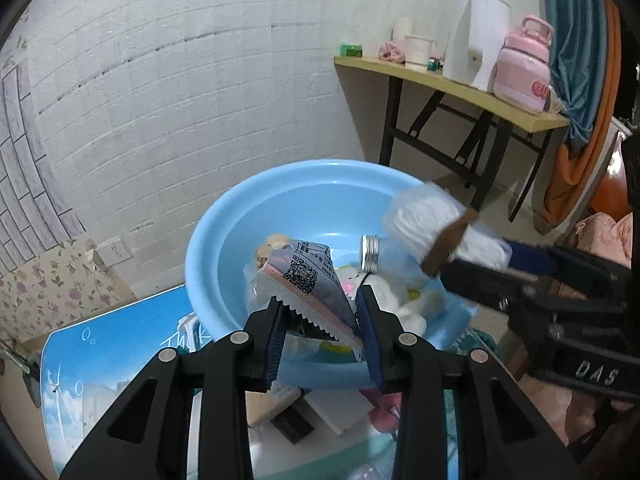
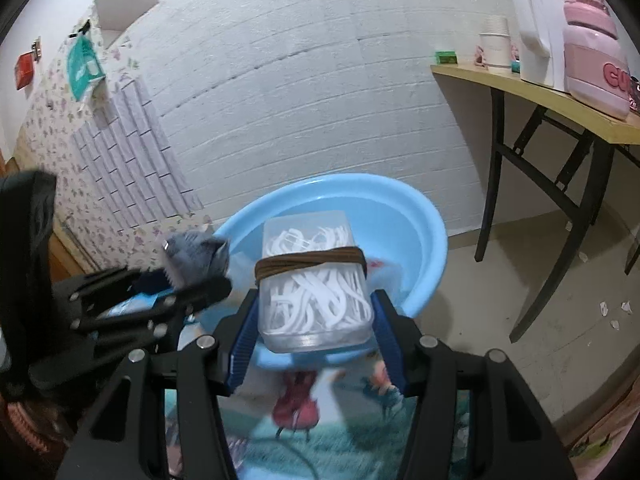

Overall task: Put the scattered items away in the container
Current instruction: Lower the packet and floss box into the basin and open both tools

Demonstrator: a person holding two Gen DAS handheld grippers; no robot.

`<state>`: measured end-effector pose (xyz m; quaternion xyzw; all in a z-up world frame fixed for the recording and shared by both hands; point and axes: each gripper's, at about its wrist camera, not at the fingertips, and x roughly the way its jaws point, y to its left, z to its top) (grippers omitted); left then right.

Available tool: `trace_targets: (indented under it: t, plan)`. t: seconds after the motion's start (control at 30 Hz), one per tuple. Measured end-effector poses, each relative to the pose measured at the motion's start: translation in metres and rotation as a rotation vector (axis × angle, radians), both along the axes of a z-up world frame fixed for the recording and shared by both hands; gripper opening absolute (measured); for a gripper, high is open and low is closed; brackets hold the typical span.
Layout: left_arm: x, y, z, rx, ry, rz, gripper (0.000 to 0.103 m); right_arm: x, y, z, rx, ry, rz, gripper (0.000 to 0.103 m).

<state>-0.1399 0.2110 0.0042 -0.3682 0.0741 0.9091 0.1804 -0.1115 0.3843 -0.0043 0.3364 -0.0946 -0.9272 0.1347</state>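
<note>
The left gripper (image 1: pixel 320 316) is pinching a light, crinkly sachet (image 1: pixel 308 280) by its serrated edge at six o'clock of the basin (image 1: pixel 208 240); the right gripper (image 2: pixel 316 320) is clamping a stiff, slippery floss box (image 2: pixel 312 280) by its sides.

One blue basin (image 1: pixel 208 240), one grey snack packet (image 1: pixel 308 280), one clear box of white floss picks (image 2: pixel 316 280), one metal-capped bottle (image 1: pixel 370 253) in the basin. On the bench (image 1: pixel 440 80) at upper right: one pink jug (image 1: pixel 520 68), one white kettle (image 1: pixel 476 32).
</note>
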Motion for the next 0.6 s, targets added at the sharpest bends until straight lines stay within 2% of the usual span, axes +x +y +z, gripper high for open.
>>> trace_targets:
  t: [0.17, 0.27, 0.47, 0.6]
  plan:
    - [-0.012, 0.012, -0.013, -0.044, -0.002, -0.005, 0.033, -0.026, 0.001, -0.011, 0.006, -0.026, 0.019, 0.054]
    - [-0.018, 0.012, -0.02, -0.042, -0.014, -0.011, 0.033, -0.034, 0.001, -0.023, 0.013, -0.062, 0.019, 0.054]
    - [-0.021, 0.008, -0.025, -0.02, -0.03, -0.006, 0.036, -0.033, 0.0, -0.025, 0.034, -0.046, 0.032, 0.054]
    - [-0.016, 0.001, -0.023, -0.002, -0.027, -0.001, 0.041, -0.032, -0.001, -0.026, 0.043, -0.04, 0.019, 0.055]
